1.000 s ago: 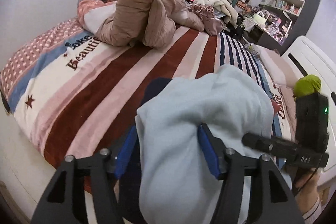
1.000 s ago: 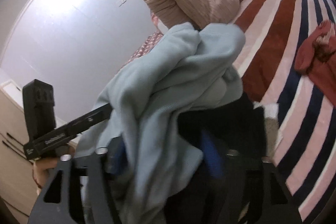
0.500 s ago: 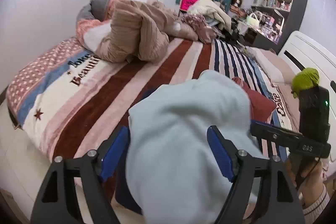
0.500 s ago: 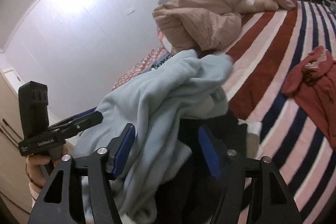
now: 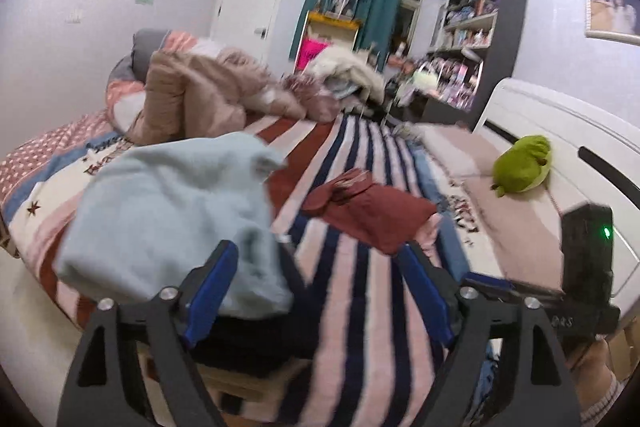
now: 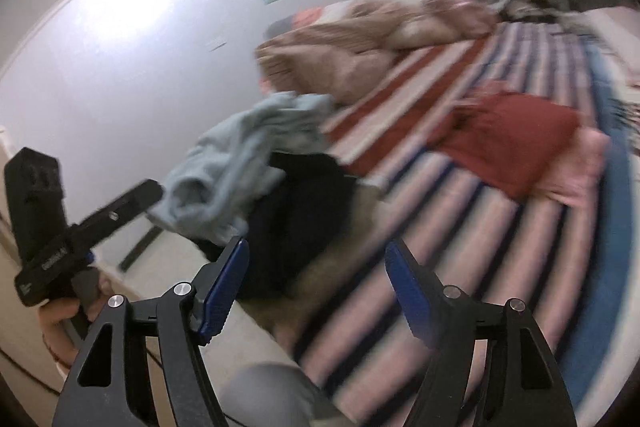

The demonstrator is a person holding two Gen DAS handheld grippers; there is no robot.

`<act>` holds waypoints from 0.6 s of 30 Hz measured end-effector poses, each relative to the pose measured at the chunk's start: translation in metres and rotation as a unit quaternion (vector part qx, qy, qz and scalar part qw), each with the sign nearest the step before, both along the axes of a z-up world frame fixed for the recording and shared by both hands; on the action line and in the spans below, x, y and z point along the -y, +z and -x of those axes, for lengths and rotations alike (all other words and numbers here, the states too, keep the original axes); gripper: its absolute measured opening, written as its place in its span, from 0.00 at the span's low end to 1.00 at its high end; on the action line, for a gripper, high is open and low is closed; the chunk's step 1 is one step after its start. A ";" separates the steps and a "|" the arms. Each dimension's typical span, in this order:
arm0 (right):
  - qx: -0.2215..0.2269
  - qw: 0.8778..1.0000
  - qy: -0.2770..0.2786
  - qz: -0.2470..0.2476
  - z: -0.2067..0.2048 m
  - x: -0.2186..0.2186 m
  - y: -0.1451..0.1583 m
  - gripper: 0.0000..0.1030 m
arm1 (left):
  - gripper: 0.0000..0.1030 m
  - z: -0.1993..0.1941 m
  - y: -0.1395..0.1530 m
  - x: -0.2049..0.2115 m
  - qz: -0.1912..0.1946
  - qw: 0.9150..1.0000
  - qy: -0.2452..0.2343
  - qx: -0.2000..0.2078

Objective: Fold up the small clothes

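Note:
A light blue garment [image 5: 168, 211] lies bunched on a dark navy garment [image 5: 248, 339] at the near edge of the striped bed; both also show in the right wrist view, light blue [image 6: 248, 151] over navy [image 6: 296, 211]. My left gripper [image 5: 320, 287] is open, its left pad [image 5: 212, 291] beside the blue cloth, holding nothing. My right gripper [image 6: 316, 287] is open and empty, just short of the navy garment. A dark red garment [image 5: 372, 211] lies flat on the stripes further right, and it also shows in the right wrist view [image 6: 512, 143].
A beige quilt [image 5: 192, 99] is heaped at the far end of the striped blanket [image 5: 360, 307]. A green plush toy [image 5: 520, 163] sits by the white headboard [image 5: 560, 131]. Shelves [image 5: 472, 39] and a clothes pile [image 5: 344, 71] stand beyond the bed.
Both grippers opened and let go of the light blue garment, which dropped onto the navy one at the bed's edge. Both grippers pulled back and swung right.

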State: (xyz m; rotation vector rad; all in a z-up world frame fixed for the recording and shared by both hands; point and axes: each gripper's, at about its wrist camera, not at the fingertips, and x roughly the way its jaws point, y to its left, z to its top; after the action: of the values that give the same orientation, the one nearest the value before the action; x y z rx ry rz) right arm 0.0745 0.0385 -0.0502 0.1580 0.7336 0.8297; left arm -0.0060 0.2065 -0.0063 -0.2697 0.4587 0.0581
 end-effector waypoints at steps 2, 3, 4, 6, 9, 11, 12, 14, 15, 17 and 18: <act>0.027 0.998 -0.042 0.026 0.020 0.043 -0.005 0.66 | 0.84 0.009 -0.008 0.031 0.004 1.000 -0.002 0.020; 0.040 0.997 -0.060 0.035 0.029 0.063 -0.008 0.66 | 0.84 0.010 -0.010 0.041 0.005 1.000 -0.006 0.024; 0.049 0.995 -0.078 0.043 0.038 0.085 -0.012 0.66 | 0.85 0.012 -0.013 0.054 0.003 1.000 -0.009 0.028; 0.068 0.990 -0.112 0.051 0.054 0.120 -0.016 0.67 | 0.88 0.014 -0.020 0.083 -0.016 0.999 -0.011 0.038; 0.113 0.977 -0.160 0.080 0.075 0.160 -0.019 0.73 | 0.95 0.013 -0.026 0.116 -0.056 0.997 0.004 0.053; 0.149 0.967 -0.179 0.101 0.089 0.175 -0.020 0.77 | 0.97 0.012 -0.029 0.140 -0.091 0.993 0.011 0.070; 0.164 0.962 -0.187 0.109 0.094 0.180 -0.021 0.80 | 0.98 0.010 -0.030 0.152 -0.108 0.991 0.014 0.075; 0.185 0.955 -0.199 0.117 0.101 0.189 -0.023 0.87 | 0.99 0.006 -0.034 0.167 -0.134 0.988 0.019 0.078; 0.191 0.953 -0.205 0.116 0.102 0.192 -0.024 0.92 | 0.99 0.003 -0.036 0.173 -0.142 0.987 0.017 0.078; 0.197 0.952 -0.208 0.104 0.103 0.200 -0.027 0.93 | 0.99 -0.002 -0.040 0.186 -0.142 0.987 0.007 0.078; 0.195 0.953 -0.209 0.098 0.102 0.202 -0.029 0.93 | 0.99 -0.004 -0.041 0.191 -0.139 0.987 0.001 0.079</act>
State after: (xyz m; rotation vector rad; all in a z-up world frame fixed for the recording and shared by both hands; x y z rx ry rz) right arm -0.0271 -0.1636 -0.0791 -0.0307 0.3830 0.3607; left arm -0.0016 0.0152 -0.0475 0.0010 0.2879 0.1013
